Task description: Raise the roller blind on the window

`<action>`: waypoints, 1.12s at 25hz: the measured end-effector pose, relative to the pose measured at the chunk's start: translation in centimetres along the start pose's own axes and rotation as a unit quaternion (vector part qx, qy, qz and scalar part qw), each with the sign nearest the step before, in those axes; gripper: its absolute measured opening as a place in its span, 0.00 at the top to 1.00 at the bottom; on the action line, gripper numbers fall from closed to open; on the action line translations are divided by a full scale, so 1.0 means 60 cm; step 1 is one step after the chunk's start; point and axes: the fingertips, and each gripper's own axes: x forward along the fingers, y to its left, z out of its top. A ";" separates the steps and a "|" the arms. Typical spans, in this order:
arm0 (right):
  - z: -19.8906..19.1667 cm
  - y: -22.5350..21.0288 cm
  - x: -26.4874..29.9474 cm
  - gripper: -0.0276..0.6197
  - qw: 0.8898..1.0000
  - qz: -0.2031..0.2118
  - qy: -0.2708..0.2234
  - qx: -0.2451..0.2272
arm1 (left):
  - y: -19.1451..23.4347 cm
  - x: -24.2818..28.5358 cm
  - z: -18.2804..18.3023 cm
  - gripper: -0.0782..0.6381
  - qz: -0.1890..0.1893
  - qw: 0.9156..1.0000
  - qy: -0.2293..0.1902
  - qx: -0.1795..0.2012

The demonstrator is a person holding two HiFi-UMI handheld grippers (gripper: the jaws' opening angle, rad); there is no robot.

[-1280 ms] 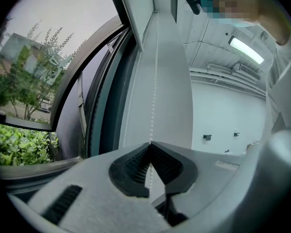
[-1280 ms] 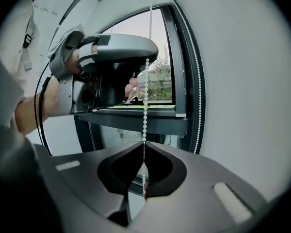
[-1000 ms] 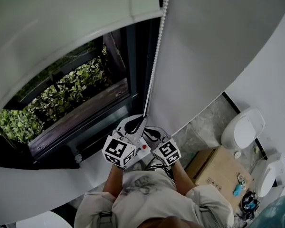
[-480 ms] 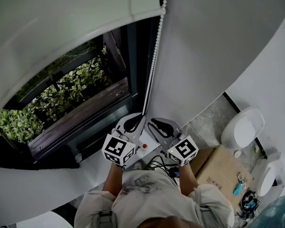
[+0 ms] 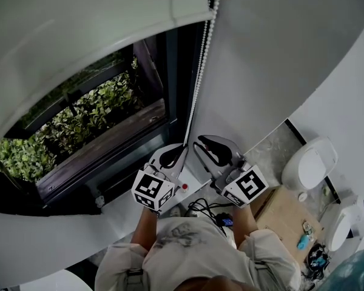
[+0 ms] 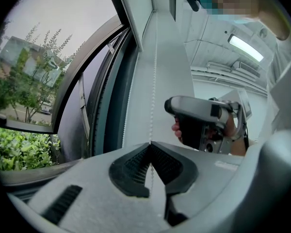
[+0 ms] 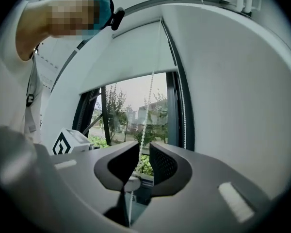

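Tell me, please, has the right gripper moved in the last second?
Yes. The right gripper has swung rightward, toward the toilet, away from the left gripper holding the chain.

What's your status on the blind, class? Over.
Left gripper shut on bead chain. Right gripper open around chain. Roller blind part-raised. Nothing blocking.

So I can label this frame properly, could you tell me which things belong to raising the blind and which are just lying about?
In use: blind; bead chain; left gripper, shut on the chain; right gripper, open around it; window.
Lying about: box; toilet.
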 end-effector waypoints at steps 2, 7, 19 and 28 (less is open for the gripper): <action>0.020 -0.001 0.008 0.84 1.000 0.004 -0.008 -0.011 | -0.002 0.000 -0.001 0.87 -0.001 1.000 0.000 0.000; 0.065 -0.003 0.024 0.83 0.999 0.012 -0.024 -0.030 | -0.007 -0.002 0.000 0.87 -0.001 1.000 0.000 -0.001; 0.121 -0.014 0.060 0.92 0.999 0.015 -0.035 -0.030 | -0.018 0.002 -0.003 0.87 -0.004 1.000 -0.001 0.001; 0.114 -0.020 0.052 0.94 0.999 -0.006 -0.048 -0.023 | -0.020 0.006 -0.008 0.87 -0.004 1.000 -0.004 -0.005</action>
